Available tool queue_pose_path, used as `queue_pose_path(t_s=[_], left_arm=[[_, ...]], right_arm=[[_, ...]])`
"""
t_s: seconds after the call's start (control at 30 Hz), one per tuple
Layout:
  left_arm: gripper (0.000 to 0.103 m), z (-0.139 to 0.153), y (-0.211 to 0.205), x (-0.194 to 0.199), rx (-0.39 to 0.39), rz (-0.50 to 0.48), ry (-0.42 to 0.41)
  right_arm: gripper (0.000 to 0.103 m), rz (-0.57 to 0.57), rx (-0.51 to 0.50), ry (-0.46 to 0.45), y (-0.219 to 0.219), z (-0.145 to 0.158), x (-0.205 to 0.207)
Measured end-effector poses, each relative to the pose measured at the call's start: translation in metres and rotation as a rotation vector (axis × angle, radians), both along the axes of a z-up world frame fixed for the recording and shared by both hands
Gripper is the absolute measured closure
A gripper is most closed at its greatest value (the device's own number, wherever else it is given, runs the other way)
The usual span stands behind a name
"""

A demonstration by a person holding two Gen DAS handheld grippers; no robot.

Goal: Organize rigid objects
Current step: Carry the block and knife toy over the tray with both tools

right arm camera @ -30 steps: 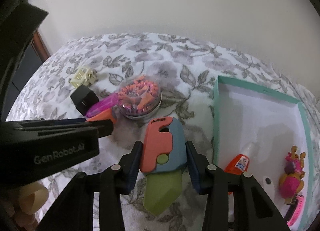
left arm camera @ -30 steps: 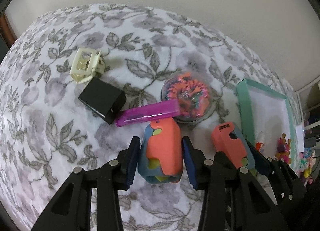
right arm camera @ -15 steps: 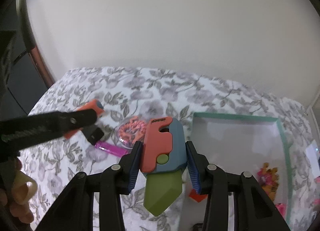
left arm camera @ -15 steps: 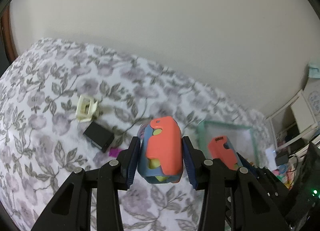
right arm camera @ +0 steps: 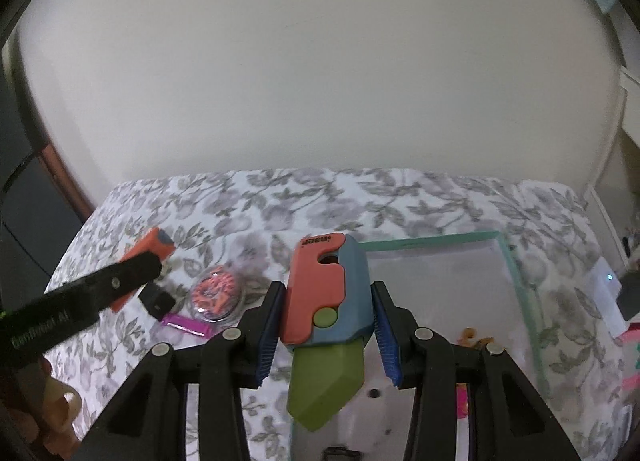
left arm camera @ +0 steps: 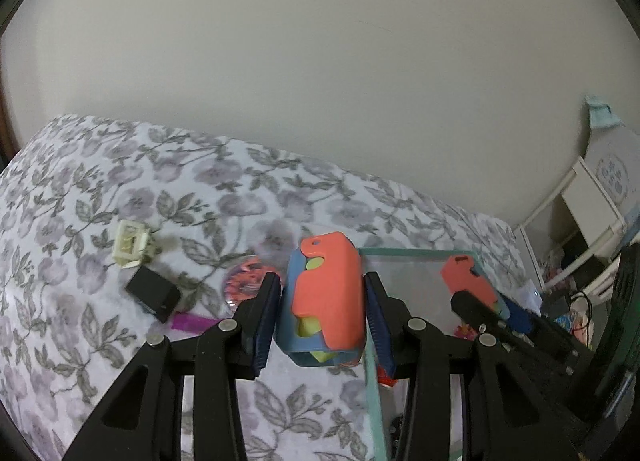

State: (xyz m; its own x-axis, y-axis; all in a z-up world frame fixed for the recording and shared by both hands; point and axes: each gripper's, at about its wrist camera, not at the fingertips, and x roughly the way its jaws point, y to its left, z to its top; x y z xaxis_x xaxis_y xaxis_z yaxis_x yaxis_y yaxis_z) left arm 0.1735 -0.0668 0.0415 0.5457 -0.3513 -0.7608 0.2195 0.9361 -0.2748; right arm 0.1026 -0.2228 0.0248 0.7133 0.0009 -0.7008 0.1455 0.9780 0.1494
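- The left tool (left arm camera: pixel 320 317) is clamped on an orange-and-blue plastic toy knife with its yellow-green blade folded in (left arm camera: pixel 326 297), held in the air near the left rim of the tray.
- The right tool (right arm camera: pixel 326 325) is clamped on a second orange-and-blue plastic toy knife, its green blade sticking out below the handle (right arm camera: pixel 326 309), held over the tray's near-left corner.
- The shallow white tray with a teal rim (right arm camera: pixel 516 281) already holds a few small things: something orange and something pink near its front edge, too small to name.
- Left to sort, judging by what lies outside the tray: a cream plastic hair claw clip (left arm camera: pixel 130 247), a black box-shaped block (left arm camera: pixel 154 293), a round clear container of pink-and-orange pieces (right arm camera: pixel 216 297) and a translucent magenta bar (right arm camera: pixel 186 325), all close together to the left of the tray.
- So the job looks about midway: two items in hand, neither set down yet, four waiting.
- The surface is a bed under a white sheet printed with grey flowers and leaves (left arm camera: pixel 80 197).
- A plain off-white wall (right arm camera: pixel 320 81) rises behind it; white shelving with clutter stands to the right.
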Motion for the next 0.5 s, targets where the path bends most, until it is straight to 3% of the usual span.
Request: queue_pose_path(t_s=[0.27, 0.5], left_arm=[[0.059, -0.013, -0.052, -0.014, 0.060, -0.105, 0.003], [0.059, -0.045, -0.100, -0.030, 0.102, -0.209, 0.054]], right_arm=[[0.058, -0.071, 0.037, -0.015, -0.043, 0.004, -0.014], [0.058, -0.128, 0.064, 0.028, -0.072, -0.011, -0.021]])
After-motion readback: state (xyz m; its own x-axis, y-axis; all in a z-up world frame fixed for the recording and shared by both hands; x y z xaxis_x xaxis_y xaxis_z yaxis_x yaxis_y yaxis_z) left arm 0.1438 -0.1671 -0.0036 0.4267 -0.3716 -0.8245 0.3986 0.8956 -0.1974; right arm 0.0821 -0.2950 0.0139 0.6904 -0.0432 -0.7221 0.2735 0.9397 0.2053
